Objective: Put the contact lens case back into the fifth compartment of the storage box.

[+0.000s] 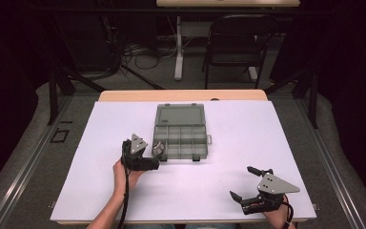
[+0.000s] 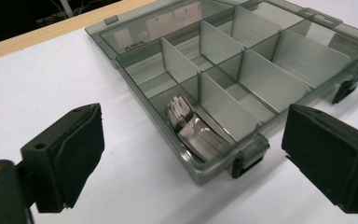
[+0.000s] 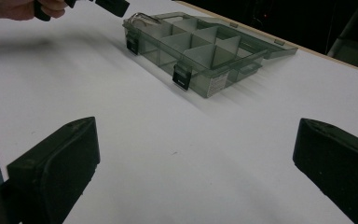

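right gripper (image 1: 249, 182) near the table's (image 1: 219, 191) front right corner, jaws spread, nothing between them. left gripper (image 2: 191, 154) just in front of the open box (image 2: 242, 65), jaws spread, empty. metal clip (image 2: 193, 130) lies in the box's near-left compartment. lid (image 1: 179, 115) flat behind.

**Surroundings, beyond the work**

White sheet (image 1: 228, 191) covers the tabletop under both tools; wooden table edge (image 1: 181, 95) shows at the far side. Past it, well away from the tools: black folding chair (image 1: 236, 43), white desk leg (image 1: 178, 47), tangled cables (image 1: 138, 55) on grey floor.
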A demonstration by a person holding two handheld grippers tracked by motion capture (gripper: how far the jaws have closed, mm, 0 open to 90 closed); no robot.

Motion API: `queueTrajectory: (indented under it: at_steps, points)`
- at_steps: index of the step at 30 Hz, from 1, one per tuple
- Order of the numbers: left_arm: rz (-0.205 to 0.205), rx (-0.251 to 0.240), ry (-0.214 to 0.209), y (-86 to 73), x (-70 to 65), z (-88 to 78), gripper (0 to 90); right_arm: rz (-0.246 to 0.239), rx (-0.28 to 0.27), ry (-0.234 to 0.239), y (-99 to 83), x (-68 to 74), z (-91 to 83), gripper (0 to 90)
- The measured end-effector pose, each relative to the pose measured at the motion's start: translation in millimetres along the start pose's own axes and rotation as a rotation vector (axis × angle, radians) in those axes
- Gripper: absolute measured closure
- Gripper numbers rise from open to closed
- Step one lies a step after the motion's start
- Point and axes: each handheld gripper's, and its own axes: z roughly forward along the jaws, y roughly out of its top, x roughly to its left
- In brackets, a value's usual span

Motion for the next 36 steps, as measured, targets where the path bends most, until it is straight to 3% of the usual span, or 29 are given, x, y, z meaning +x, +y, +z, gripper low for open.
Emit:
queueTrajectory:
  at_steps: [7, 13, 36]
  points:
    - [0.031, 0.000, 0.006, -9.4, -3.1, -17.8, 0.2, 0.000, -0.006, 0.000, 0.5, 0.8, -0.4, 0.2]
    - [0.028, -0.012, 0.008, -14.9, -1.5, -30.9, 0.2, -0.003, -0.008, -0.001, 0.9, 1.1, -0.7, 0.2]
    - [0.044, -0.030, 0.010, -27.3, -9.4, -59.3, 0.1, -0.008, -0.007, 0.002, 1.5, 1.3, -0.4, 0.2]
